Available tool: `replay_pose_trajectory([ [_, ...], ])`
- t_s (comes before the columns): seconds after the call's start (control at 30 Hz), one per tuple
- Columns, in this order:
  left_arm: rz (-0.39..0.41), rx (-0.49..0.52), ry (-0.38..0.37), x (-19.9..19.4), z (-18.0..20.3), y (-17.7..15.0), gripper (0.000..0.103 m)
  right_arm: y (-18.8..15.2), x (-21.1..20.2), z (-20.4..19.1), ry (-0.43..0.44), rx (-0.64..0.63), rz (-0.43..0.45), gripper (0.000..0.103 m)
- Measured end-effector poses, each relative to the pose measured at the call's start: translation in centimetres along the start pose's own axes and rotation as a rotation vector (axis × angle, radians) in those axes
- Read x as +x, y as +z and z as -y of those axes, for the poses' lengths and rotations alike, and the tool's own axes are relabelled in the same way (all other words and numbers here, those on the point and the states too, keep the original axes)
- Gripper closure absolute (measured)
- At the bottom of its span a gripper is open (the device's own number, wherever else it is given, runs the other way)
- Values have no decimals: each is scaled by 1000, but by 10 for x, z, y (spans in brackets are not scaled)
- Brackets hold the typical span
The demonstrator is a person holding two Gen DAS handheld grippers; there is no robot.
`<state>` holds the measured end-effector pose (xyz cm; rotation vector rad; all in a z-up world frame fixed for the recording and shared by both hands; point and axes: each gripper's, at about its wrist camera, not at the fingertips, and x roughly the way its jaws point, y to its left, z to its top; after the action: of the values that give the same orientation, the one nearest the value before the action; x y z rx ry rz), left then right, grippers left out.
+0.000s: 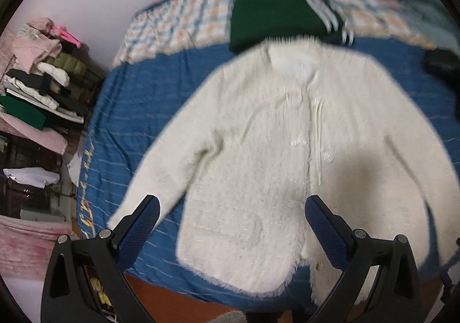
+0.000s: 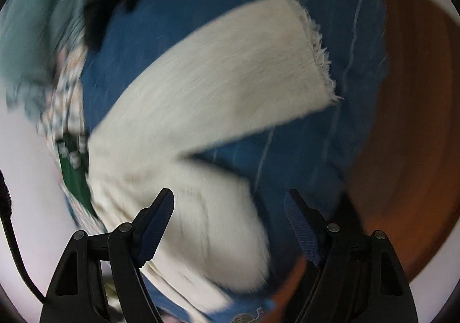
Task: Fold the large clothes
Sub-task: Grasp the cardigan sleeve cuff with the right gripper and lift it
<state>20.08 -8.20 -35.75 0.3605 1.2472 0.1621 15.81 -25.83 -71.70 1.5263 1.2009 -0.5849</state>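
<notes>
Left wrist view: the white fluffy cardigan lies face up and spread flat on the blue bedspread, collar far, hem near, with 1 sleeve angled out to the near left. The left gripper hangs above the hem, jaws wide apart and holding nothing. Beyond the collar sits a folded green garment on a checked blanket; a stack of clothes stands far left. To fold well, I would judge, the left gripper should come down on the left sleeve cuff or the hem corner, pinch only the top layer, and carry it across the front without dragging the body.

Right wrist view: heavily blurred. The right gripper has its jaws well apart with nothing between them. It looks along the other sleeve, whose fringed cuff lies flat on the bedspread, well clear of the body. This view alone shows that cuff and the brown floor past the bed edge; the left view alone shows the collar, the front opening and the whole layout.
</notes>
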Motion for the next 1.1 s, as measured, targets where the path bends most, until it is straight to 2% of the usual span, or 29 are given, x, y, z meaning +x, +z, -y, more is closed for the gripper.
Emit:
replay_pose_trajectory([
  [0.07, -33, 9, 26, 29, 14, 3, 0, 23, 25, 14, 50, 74, 16, 22],
  [0.17, -52, 19, 76, 63, 28, 6, 0, 52, 57, 25, 60, 164, 26, 24],
  [0.23, -84, 4, 101, 85, 33, 10, 0, 61, 63, 25, 43, 228, 60, 47],
  [0.27, -99, -7, 104, 93, 32, 12, 0, 63, 58, 19, 42, 215, 121, 55],
  [0.3, -114, -24, 105, 101, 31, 13, 0, 61, 51, 10, 45, 182, 156, 75],
  [0.33, -122, -35, 102, 108, 32, 16, 0, 59, 39, -6, 45, 116, 213, 86],
  [0.47, -104, -28, 109, 129, 31, 14, 0, 54, 10, -53, 35, -54, 368, 88],
  [0.5, -102, -27, 105, 136, 34, 15, 0, 60, 18, -58, 30, -99, 367, 87],
  [0.57, -106, -14, 89, 155, 40, 11, 0, 71, 38, -52, 24, -89, 317, 79],
  [0.63, -139, 14, 72, 177, 48, 4, 0, 86, 62, -34, 145, 0, 243, 59],
  [0.77, -157, -17, -17, 202, 49, -2, 0, 99, 77, -22, 327, 105, 261, 44],
  [0.83, -170, -44, -56, 211, 48, -1, 0, 99, 81, -33, 330, 110, 291, 44],
  [0.87, -170, -68, -83, 215, 45, 1, 0, 97, 80, -41, 304, 97, 311, 47],
  [0.93, -178, -110, -126, 217, 41, 3, 0, 96, 75, -51, 265, 50, 324, 91],
  [1.0, -194, -150, -177, 221, 35, 4, 0, 83, 65, -84, 207, -14, 368, 91],
  [1.1, -209, -147, -216, 220, 30, 7, 0, 57, 33, -137, 194, -154, 412, 91],
])
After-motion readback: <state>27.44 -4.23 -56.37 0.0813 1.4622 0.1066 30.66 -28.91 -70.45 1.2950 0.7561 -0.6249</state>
